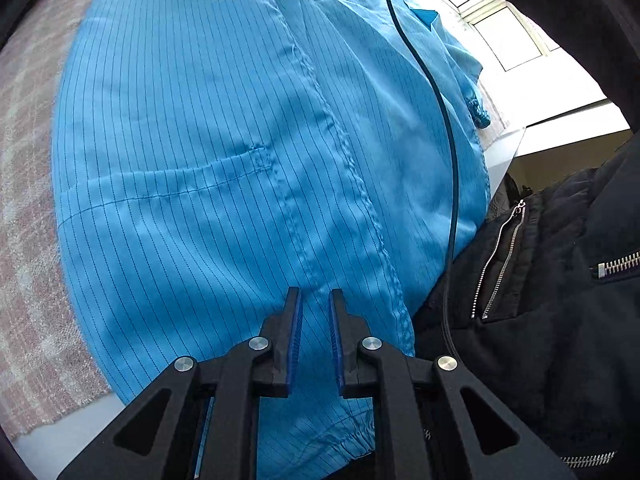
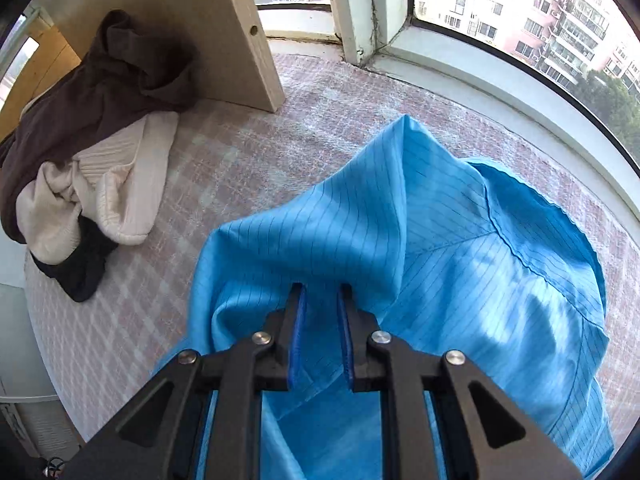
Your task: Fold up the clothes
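Across the checked mat (image 2: pixel 248 152), a pinstriped blue garment (image 1: pixel 200 140) lies rumpled, both tongs (image 1: pixel 315 300) (image 2: pixel 322 294) slightly parted around its cloth.

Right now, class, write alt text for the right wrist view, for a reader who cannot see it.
The right gripper points down at a rumpled blue pinstriped garment on a pink checked cloth, its jaws slightly apart with fabric between them. A pile of brown and cream clothes lies left, below windows.

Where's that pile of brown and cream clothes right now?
In the right wrist view, the pile lies at the left on the checked cover, against a wooden board, apart from the blue garment.
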Available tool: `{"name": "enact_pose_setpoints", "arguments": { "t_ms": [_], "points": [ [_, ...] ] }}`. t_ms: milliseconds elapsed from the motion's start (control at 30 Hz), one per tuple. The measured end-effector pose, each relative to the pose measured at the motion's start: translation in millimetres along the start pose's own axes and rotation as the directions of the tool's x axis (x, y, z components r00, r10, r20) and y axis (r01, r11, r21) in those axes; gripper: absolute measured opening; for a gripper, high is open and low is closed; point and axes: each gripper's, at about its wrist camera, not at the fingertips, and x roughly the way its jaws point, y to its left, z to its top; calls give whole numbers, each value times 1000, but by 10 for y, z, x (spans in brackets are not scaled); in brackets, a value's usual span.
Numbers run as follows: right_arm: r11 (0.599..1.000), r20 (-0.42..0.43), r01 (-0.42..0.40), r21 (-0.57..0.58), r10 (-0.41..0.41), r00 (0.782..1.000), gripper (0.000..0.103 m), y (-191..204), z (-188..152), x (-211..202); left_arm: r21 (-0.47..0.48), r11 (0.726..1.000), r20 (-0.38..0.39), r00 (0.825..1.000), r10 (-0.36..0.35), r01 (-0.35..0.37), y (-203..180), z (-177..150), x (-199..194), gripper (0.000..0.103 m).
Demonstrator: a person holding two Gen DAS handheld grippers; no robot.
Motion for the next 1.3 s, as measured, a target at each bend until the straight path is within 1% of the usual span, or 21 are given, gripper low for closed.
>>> {"name": "enact_pose_setpoints", "arguments": {
  "t_ms": [33, 67, 100, 133, 167, 233, 333, 367, 433, 500, 600, 700, 767, 800, 867, 900, 1000, 1067, 1133, 1233, 1300],
  "points": [
    [999, 17, 2, 34, -2, 1000, 12, -76, 71, 40, -11, 1000, 4, 1000, -10, 10, 28, -20, -12, 9],
    [997, 62, -29, 77, 24, 998, 12, -167, 140, 15, -14, 1000, 7, 1000, -13, 13, 42, -28, -17, 8],
    [993, 91, -24, 113, 14, 996, 13, -253, 202, -8, -13, 1000, 9, 1000, -12, 12, 42, -32, -23, 8],
    [989, 89, -24, 147, 11, 996, 13, -337, 246, -12, -11, 1000, 10, 1000, -9, 9, 39, -37, -26, 8],
    [982, 71, -66, 179, 54, 996, 13, -412, 261, -21, -8, 1000, 11, 1000, -3, 3, 25, -42, -21, 8],
    [971, 104, -128, 202, 109, 989, 14, -501, 203, -209, 5, 1000, 12, 1000, 9, -10, -5, -45, -12, 8],
    [961, 171, -194, 198, 161, 972, 20, -569, 19, -637, 33, 999, 9, 1000, 26, -26, -43, -13, -3, 8],
    [957, 181, -207, 204, 171, 968, 30, -577, -54, -754, 39, 999, 9, 1000, 29, -29, -51, -6, -1, 8],
    [968, 175, -195, 157, 167, 970, 46, -460, -225, -933, 42, 999, 9, 1000, 28, -28, -54, -3, 2, 8],
    [986, 132, -158, 60, 149, 980, 47, -256, -404, -980, 48, 998, 7, 1000, 27, -28, -31, -10, -17, 8],
    [983, 110, -174, -59, 179, 978, 47, 83, -621, -930, 56, 998, 4, 1000, 30, -30, -20, -10, -26, 9],
    [954, 95, -289, -81, 296, 951, 47, 347, -587, -702, 60, 998, -1, 999, 35, -34, -33, -2, -17, 9],
    [944, 37, -318, -82, 322, 946, 47, 503, -500, -445, 54, 998, 6, 999, 35, -35, -71, 10, 14, 9],
    [954, 5, -287, -87, 289, 957, 47, 558, -470, -308, 50, 998, 10, 999, 34, -35, -96, 18, 36, 9],
    [983, -34, -154, -100, 151, 988, 47, 567, -421, -56, 35, 999, 24, 999, 28, -29, -90, -1, 38, 8],
    [991, -35, -92, -95, 89, 995, 47, 515, -400, 4, 21, 1000, 30, 999, 22, -23, -75, -17, 31, 8],
    [996, 20, 56, -70, -55, 998, 47, 365, -398, -74, -41, 999, 37, 999, 31, -29, -19, -101, -27, 9],
    [998, 1, -19, -64, 19, 1000, 47, 399, -524, -268, -106, 993, 67, 996, 57, -49, 33, -246, -177, 9],
    [990, -73, -78, -117, 70, 995, 47, 576, -706, -415, -203, 979, 117, 992, 45, -21, 141, -458, -405, 14],
    [977, -136, -19, -214, -10, 991, 47, 952, -945, -529, -322, 947, 151, 987, 55, -3, 305, -761, -651, 31],
    [976, -177, -23, -218, -17, 984, 47, 1104, -1002, -529, -363, 932, 134, 989, 68, -15, 386, -867, -693, 31]
  ]
}}
